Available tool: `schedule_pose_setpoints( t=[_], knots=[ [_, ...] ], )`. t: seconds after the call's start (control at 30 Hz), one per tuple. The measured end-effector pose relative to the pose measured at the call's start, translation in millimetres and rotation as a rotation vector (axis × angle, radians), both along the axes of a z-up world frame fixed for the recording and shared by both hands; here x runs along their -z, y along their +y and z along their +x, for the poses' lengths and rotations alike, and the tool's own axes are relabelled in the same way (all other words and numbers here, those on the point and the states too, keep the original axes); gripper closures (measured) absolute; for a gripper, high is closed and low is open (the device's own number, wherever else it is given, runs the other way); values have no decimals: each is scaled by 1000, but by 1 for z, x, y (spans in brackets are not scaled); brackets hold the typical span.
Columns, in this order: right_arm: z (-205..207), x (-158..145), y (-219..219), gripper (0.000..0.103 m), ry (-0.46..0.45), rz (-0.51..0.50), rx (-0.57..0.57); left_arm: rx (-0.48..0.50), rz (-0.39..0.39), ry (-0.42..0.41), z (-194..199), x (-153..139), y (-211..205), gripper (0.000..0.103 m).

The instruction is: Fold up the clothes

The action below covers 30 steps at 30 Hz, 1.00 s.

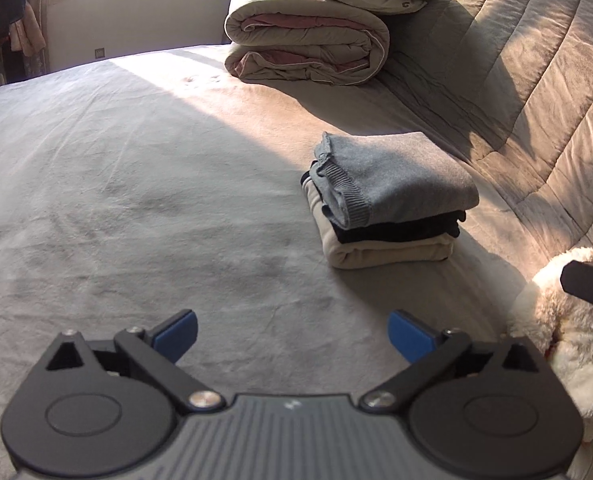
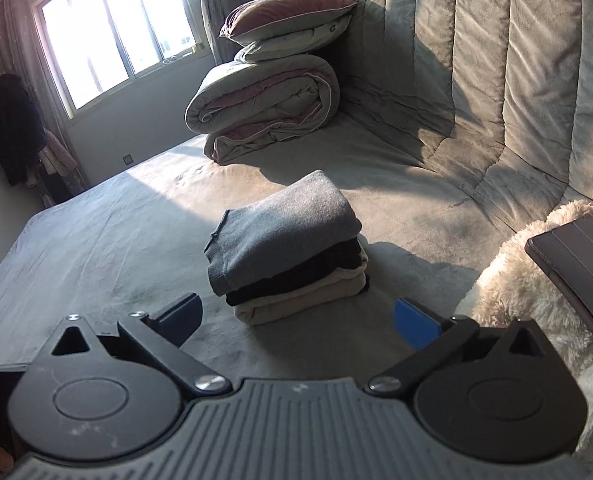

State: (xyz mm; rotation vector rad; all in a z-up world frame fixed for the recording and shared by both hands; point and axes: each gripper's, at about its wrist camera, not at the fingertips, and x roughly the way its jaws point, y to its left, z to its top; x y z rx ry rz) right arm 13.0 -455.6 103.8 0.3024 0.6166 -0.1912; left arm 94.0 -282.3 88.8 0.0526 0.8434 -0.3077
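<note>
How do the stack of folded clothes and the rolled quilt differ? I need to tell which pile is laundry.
The stack of folded clothes is small, flat-layered, grey over black over beige; the rolled quilt is bulky, rolled thick, grey-green with a pink lining. The stack carries nothing on top; the quilt bears two pillows. The stack sits nearer the grippers, the quilt by the window end. Both rest on the bed.

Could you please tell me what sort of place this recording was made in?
Most likely a bedroom. A wide grey plush-covered bed carries a rolled grey-and-pink quilt with pillows on top, backed by a padded grey headboard; a curtained window is beyond.
</note>
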Motion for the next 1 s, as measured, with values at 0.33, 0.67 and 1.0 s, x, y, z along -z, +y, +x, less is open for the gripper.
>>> schedule_pose_setpoints(
  t=[0.33,0.67,1.0],
  knots=[
    [-13,5,9,0,71,-53,-25,-8,63,-6,-31,9,-11,1],
    [-7,14,9,0,140,-151,-23,18,116,-22,-37,14,-30,1],
    [-5,14,15,0,147,-189,-68,30,129,-13,-34,18,-31,1]
  ],
)
